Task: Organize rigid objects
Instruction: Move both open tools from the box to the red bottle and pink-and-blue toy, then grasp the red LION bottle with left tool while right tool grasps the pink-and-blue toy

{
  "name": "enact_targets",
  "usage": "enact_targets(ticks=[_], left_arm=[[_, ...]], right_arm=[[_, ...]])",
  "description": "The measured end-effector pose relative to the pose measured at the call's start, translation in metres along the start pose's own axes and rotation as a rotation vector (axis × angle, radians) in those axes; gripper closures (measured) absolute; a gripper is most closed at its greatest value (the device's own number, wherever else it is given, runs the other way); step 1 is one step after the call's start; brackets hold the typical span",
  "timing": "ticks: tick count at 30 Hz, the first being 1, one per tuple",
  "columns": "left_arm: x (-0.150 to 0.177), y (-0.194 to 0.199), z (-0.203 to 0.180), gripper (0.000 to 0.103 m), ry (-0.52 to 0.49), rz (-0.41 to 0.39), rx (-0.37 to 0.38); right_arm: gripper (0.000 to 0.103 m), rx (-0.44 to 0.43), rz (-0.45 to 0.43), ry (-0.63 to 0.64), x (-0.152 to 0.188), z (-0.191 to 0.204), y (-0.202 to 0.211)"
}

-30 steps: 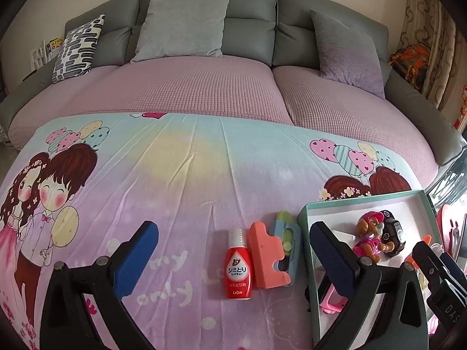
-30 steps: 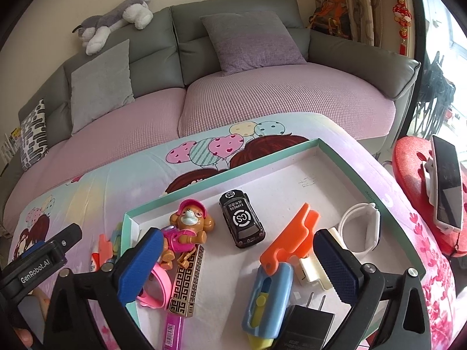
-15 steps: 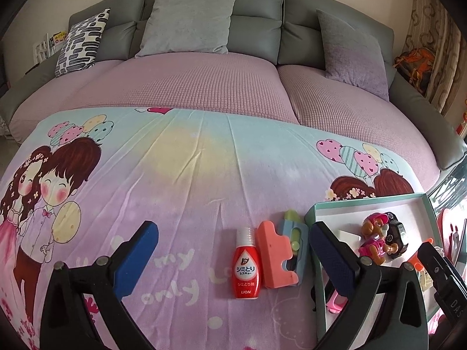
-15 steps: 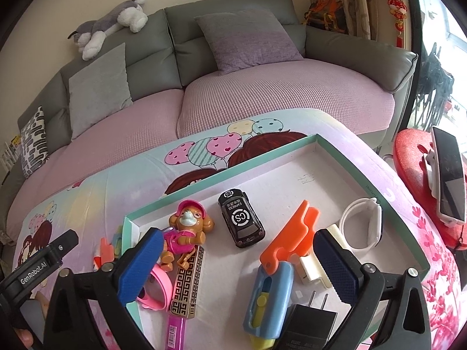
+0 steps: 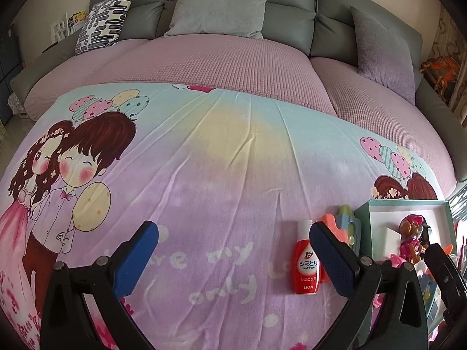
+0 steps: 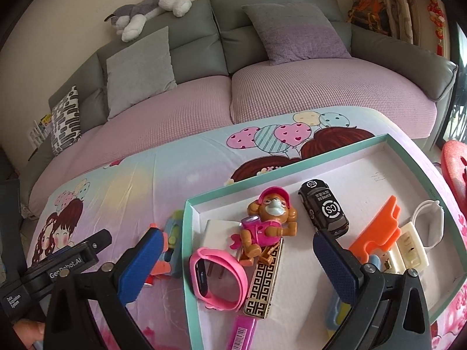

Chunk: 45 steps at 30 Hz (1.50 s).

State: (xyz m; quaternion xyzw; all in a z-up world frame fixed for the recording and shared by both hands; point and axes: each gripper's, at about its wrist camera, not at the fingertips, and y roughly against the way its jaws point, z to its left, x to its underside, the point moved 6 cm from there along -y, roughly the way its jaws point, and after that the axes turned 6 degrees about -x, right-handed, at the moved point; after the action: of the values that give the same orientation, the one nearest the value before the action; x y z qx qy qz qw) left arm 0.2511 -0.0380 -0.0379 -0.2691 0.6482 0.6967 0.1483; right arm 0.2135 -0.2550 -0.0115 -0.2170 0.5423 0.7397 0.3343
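A teal-rimmed white box [image 6: 292, 172] lies on the printed blanket. It holds a toy dog figure [image 6: 270, 221], a black toy car [image 6: 322, 210], a pink wristband [image 6: 219, 280], an orange piece [image 6: 376, 233] and a gold-black bar [image 6: 262, 283]. My right gripper [image 6: 236, 248] hovers open over the box's left end, nothing between its fingers. Left of the box lie a red bottle [image 5: 306, 262], a salmon block [image 5: 328, 221] and a blue-green toy [image 5: 351, 226]. My left gripper [image 5: 233, 242] is open and empty, its right finger [image 5: 329, 259] overlapping the bottle and block.
White plugs [image 6: 411, 245], a white strap [image 6: 429, 218] and a pink pen [image 6: 242, 332] also lie in the box. A grey sofa [image 5: 292, 17] with cushions and a plush dog [image 6: 151, 8] curves behind. A red stool [image 6: 455, 169] stands at right.
Both views have swung left: the bottle now sits by the left gripper's right finger, and the box's left wall now lies between the right gripper's fingers. Both grippers stay open.
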Motion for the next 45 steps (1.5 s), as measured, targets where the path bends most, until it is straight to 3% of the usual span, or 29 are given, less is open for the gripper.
enact_targets(ticks=[7,16,24,30,33,39,45], left_arm=[[0.016,-0.016,-0.022,0.0,-0.113,0.074,0.013],[0.027,-0.03,-0.033,0.0,-0.138,0.136,0.02],[0.018,-0.033,0.004,0.0,-0.014,0.12,-0.032],[0.013,-0.033,0.026,0.0,0.045,0.091,-0.053],[0.01,-0.033,0.03,0.0,0.03,0.07,-0.073],[0.005,-0.028,0.016,0.0,-0.008,0.037,0.004],[0.007,-0.037,0.005,0.0,-0.048,0.051,0.009]], right_arm=[[0.0,0.011,0.008,0.022,0.002,0.004,-0.004],[0.0,0.025,0.015,0.013,0.003,0.0,-0.006],[0.0,0.002,0.02,0.018,0.004,0.006,-0.01],[0.0,-0.067,0.004,0.051,0.005,0.028,-0.013],[0.0,-0.087,-0.002,0.071,0.007,0.04,-0.016],[0.0,-0.085,0.0,0.088,0.008,0.046,-0.02],[0.0,-0.077,-0.004,0.081,0.008,0.044,-0.021]])
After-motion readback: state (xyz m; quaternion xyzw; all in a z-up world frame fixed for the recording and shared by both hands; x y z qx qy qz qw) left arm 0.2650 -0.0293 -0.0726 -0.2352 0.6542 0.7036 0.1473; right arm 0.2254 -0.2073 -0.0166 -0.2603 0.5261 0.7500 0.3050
